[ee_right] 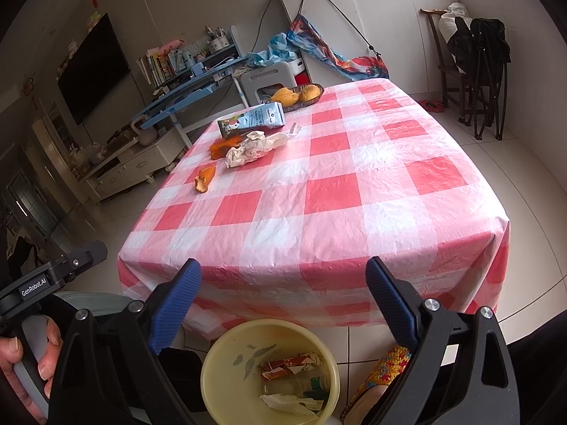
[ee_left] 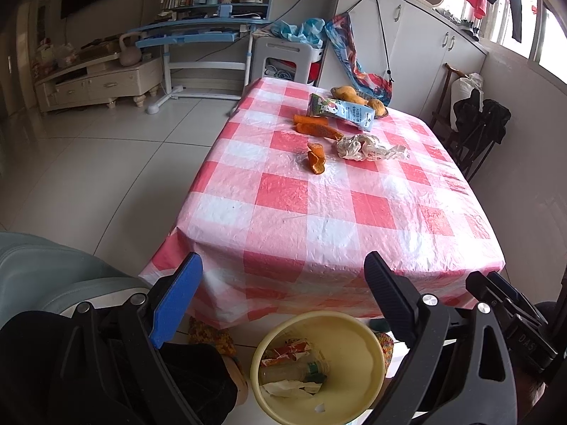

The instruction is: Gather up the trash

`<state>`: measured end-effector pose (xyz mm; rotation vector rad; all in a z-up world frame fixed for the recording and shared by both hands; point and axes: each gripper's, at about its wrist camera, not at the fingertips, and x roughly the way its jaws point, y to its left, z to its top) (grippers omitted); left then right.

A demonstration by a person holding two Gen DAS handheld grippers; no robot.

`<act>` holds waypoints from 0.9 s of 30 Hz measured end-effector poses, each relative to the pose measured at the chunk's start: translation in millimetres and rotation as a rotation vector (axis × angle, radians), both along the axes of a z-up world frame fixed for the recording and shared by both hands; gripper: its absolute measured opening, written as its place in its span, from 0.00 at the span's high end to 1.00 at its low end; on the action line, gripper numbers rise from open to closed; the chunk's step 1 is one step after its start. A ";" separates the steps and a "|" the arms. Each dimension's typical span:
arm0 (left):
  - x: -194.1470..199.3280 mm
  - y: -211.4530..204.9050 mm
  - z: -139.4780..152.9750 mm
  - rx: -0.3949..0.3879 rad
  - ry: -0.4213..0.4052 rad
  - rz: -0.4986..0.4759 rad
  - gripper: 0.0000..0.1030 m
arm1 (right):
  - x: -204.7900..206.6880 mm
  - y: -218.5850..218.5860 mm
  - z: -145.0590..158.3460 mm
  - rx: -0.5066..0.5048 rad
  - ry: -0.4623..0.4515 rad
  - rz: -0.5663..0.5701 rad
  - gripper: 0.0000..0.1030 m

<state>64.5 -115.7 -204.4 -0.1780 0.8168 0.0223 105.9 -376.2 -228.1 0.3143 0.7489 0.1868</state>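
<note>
- So, your left gripper (ee_left: 283,294) was wide open and held nothing, and it hung over the near edge of the table.
- Your right gripper (ee_right: 283,297) was wide open and empty too, right beside the other one.
- The round pale yellow plastic bin (ee_left: 368,364) sat on the floor just below both grippers, by the table's near edge.
- Some trash was already in the bin: a red wrapper (ee_right: 287,364), a clear plastic bottle (ee_left: 294,372) and a white scrap.
- More trash was left on the red and white checked tablecloth (ee_right: 333,191), far from you: the curled orange peel (ee_left: 315,161), more peel pieces (ee_left: 315,125), the crumpled white paper wrapper (ee_right: 251,148) and the blue and green milk carton (ee_left: 342,111).
- I think you were about halfway done.
</note>
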 end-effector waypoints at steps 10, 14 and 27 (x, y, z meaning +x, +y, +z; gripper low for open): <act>2.0 3.4 -5.4 -0.008 0.013 0.010 0.14 | 3.6 0.2 -3.2 -0.020 0.010 0.009 0.13; 2.5 3.8 -6.3 -0.011 0.013 0.012 0.14 | 3.5 0.3 -3.6 -0.026 0.011 0.010 0.13; 3.5 4.5 -7.1 -0.017 0.014 0.016 0.14 | 2.9 1.5 -3.9 -0.028 0.011 0.010 0.13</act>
